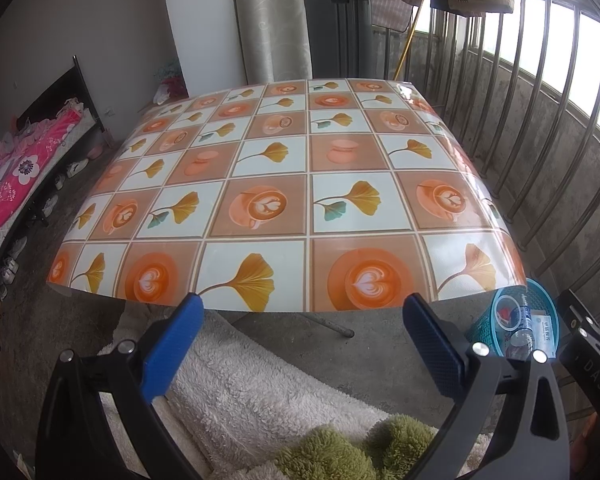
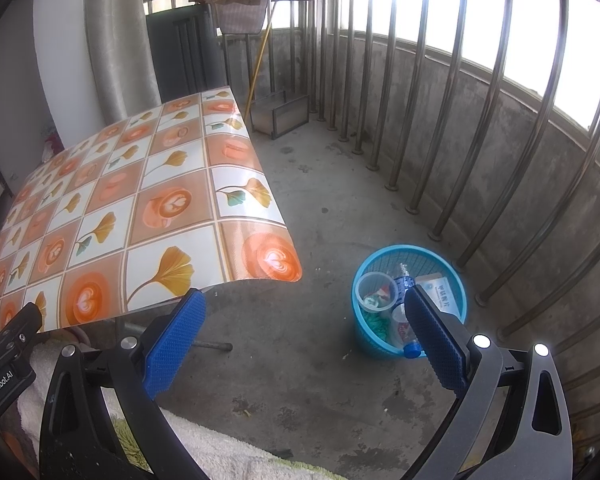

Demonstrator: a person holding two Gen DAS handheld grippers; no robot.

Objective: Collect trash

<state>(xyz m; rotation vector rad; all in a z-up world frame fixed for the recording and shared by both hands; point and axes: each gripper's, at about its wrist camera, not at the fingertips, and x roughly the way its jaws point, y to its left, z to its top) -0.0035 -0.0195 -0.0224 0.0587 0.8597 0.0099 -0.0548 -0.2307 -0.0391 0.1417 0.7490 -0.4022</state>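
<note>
**Both grippers spread and empty, trash in the blue basket**

My left gripper is held in front of the near edge of the table, its blue pads spread wide with nothing between them. My right gripper is spread the same way, empty, over the concrete floor beside the table's right corner.

Containers: one blue plastic basket stands on the floor to the right of the table, close to the metal railing. Inside it I see a clear plastic cup lying tilted at the left, with some red and pale scraps inside. A plastic bottle with a blue cap lies against the near wall, cap toward me. A white carton with printed text sits at the right side. Something green lies low at the left; cannot tell what.

Position relative to grippers: in the right wrist view the basket sits just behind my right finger, which covers part of its near rim. In the left wrist view the basket shows low at the right, beyond my right-hand finger, partly cut off by the other gripper's frame.

The patterned tabletop holds nothing. Pale and green fleece fabric lies below both grippers.
</note>
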